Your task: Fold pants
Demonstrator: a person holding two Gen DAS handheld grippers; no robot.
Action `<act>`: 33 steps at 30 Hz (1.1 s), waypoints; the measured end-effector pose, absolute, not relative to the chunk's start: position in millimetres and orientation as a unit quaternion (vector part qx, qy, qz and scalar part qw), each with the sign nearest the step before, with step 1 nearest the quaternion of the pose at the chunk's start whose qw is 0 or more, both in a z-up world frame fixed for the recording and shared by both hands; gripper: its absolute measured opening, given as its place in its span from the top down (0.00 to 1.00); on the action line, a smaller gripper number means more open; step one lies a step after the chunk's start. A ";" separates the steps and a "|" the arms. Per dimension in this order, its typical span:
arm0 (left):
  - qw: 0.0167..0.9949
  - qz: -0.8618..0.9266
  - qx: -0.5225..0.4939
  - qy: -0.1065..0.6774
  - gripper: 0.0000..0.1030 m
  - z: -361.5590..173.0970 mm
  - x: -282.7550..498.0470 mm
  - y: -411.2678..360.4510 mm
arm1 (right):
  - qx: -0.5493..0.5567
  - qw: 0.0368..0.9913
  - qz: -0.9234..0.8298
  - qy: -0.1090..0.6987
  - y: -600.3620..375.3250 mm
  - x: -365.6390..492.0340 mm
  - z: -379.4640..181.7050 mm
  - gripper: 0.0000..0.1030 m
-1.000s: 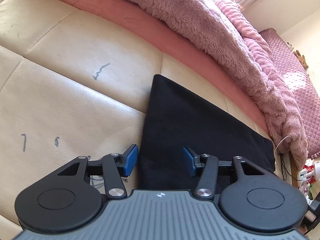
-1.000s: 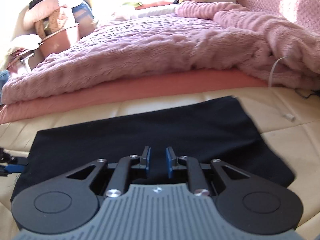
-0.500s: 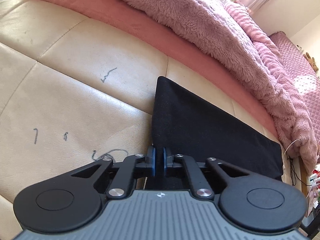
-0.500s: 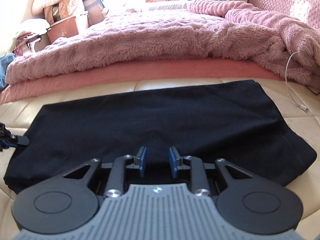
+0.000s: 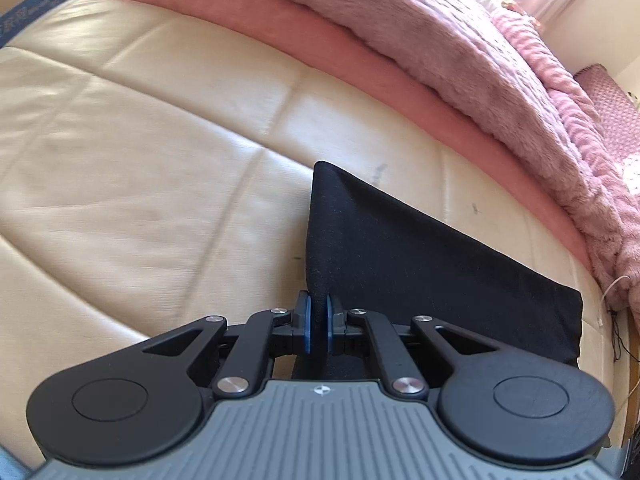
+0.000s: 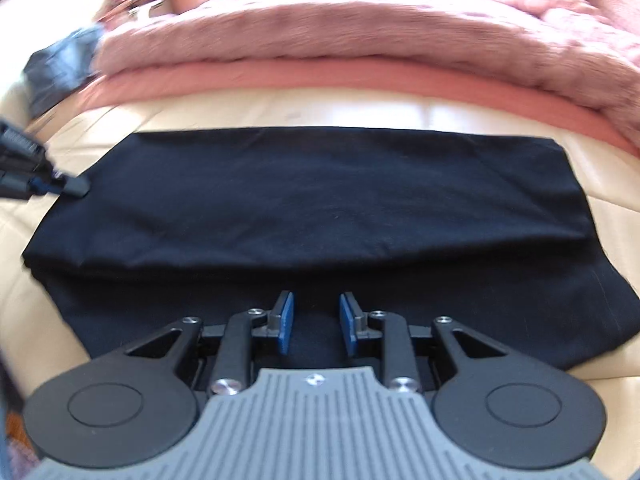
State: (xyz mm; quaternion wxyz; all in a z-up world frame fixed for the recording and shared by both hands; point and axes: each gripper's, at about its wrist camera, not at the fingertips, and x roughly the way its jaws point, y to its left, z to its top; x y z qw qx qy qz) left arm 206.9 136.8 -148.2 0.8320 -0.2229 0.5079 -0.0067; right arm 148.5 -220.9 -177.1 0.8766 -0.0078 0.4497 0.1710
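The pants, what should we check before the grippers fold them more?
1. Left gripper pinching the pants edge: ok, pads shut on black cloth.
2. Right gripper gripping: not ok, its jaws have just been opening and the pads stand apart over the cloth.
3. Pants lying flat: ok, only slight creases.
4. Pants clear of the blanket: ok, bare cushion between.
5. Cable clear of pants: ok, it lies beside the far corner.
6. Layers underneath aligned: cannot tell.

Black folded pants (image 6: pixel 320 208) lie flat on a cream leather surface (image 5: pixel 140 160), beside pink bedding (image 5: pixel 460 48).
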 end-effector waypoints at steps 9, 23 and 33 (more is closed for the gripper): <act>0.837 0.004 -0.223 0.500 0.93 -148.9 198.5 160.3 | -0.015 0.881 0.197 0.431 -203.1 156.6 -155.2 0.82; 0.777 -0.078 -0.360 0.511 0.52 -201.5 206.3 216.1 | -0.041 0.880 0.210 0.424 -186.3 220.5 -155.5 0.82; 0.764 -0.127 -0.351 0.527 0.61 -202.0 207.9 209.5 | -0.056 0.884 0.198 0.419 -153.1 277.0 -174.6 0.95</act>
